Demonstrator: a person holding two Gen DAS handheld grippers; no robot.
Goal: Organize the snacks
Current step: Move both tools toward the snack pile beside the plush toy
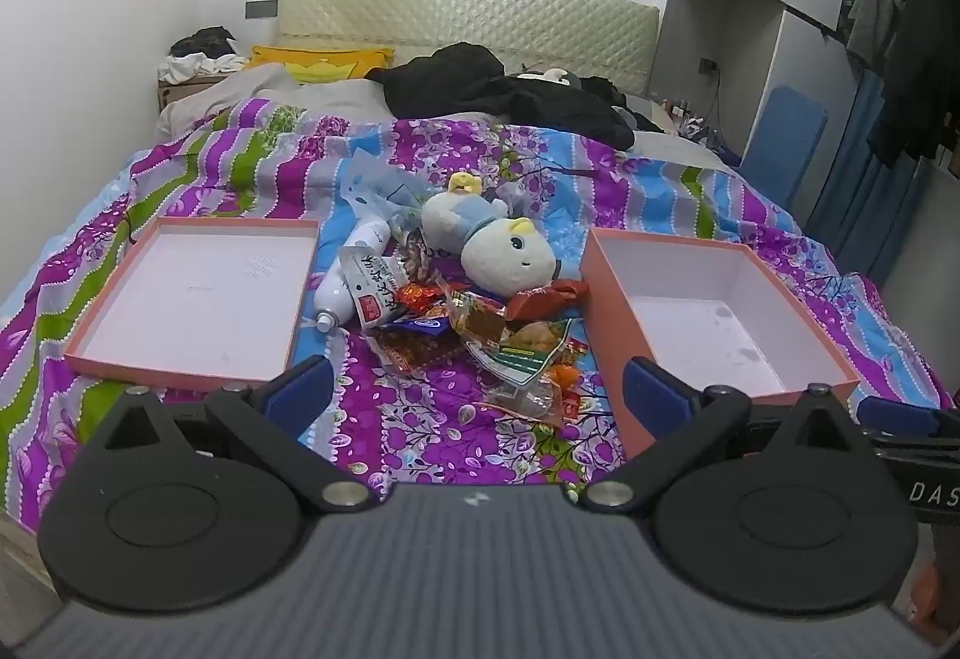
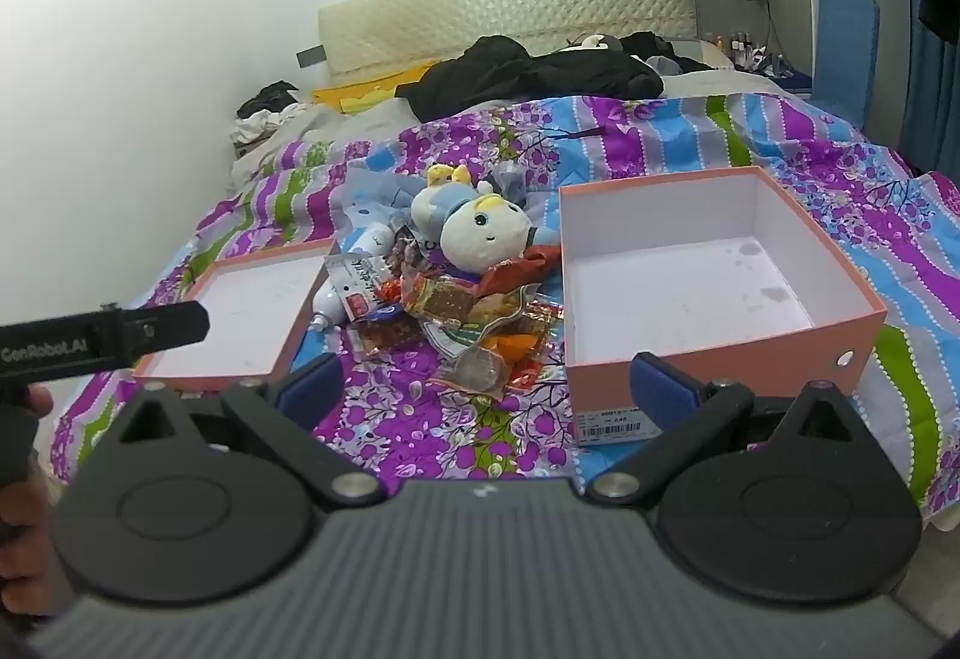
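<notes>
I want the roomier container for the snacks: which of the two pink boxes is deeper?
The pink box on the right, with tall walls and a barcode label; the pink box on the left is a shallow tray.

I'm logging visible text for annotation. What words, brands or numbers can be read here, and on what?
"GenRobot.AI": on the left gripper's black body, seen in the right wrist view.
"DAS": cut off, on the right gripper's body at the left view's edge.
"245": white sticker on the deep pink box; the rest is too small.
Snack packets: Chinese print, blurred.
</notes>
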